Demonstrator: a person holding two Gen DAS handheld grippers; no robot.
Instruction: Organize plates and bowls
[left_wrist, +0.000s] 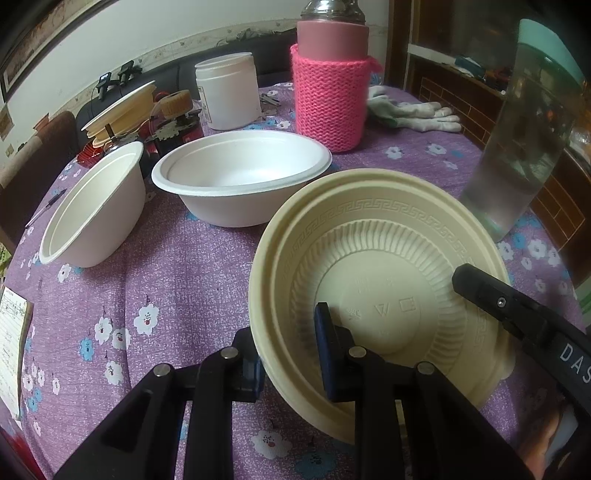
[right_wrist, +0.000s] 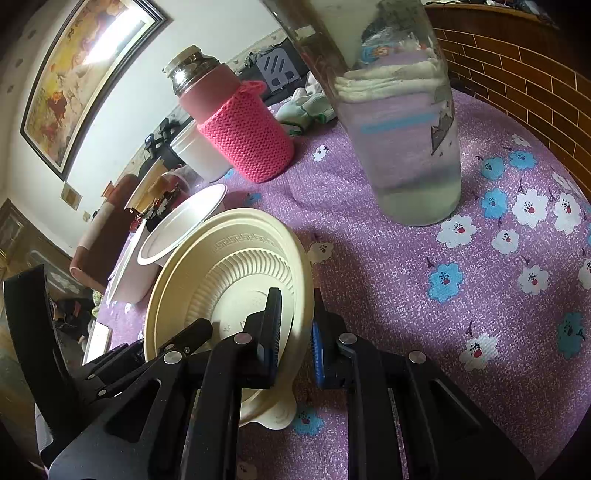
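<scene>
Two nested cream plates (left_wrist: 384, 258) with a ribbed well and a key-pattern rim stand tilted on the purple flowered cloth. My left gripper (left_wrist: 286, 332) is shut on their near-left rim, one pad outside and one inside. My right gripper (right_wrist: 295, 317) is shut on the cream plates' (right_wrist: 229, 266) right rim. One of its fingers (left_wrist: 491, 295) reaches in from the right in the left wrist view. Behind them a white foam bowl (left_wrist: 240, 173) stands upright, and a second white bowl (left_wrist: 92, 206) leans on its side to the left.
A flask in a pink knitted sleeve (left_wrist: 330, 99), a white tub (left_wrist: 229, 92) and white gloves (left_wrist: 417, 114) stand at the back. A tall glass jar of water (right_wrist: 402, 140) is close on the right. More dishes and clutter (left_wrist: 122, 107) sit back left; a notebook (left_wrist: 11, 350) lies at the left edge.
</scene>
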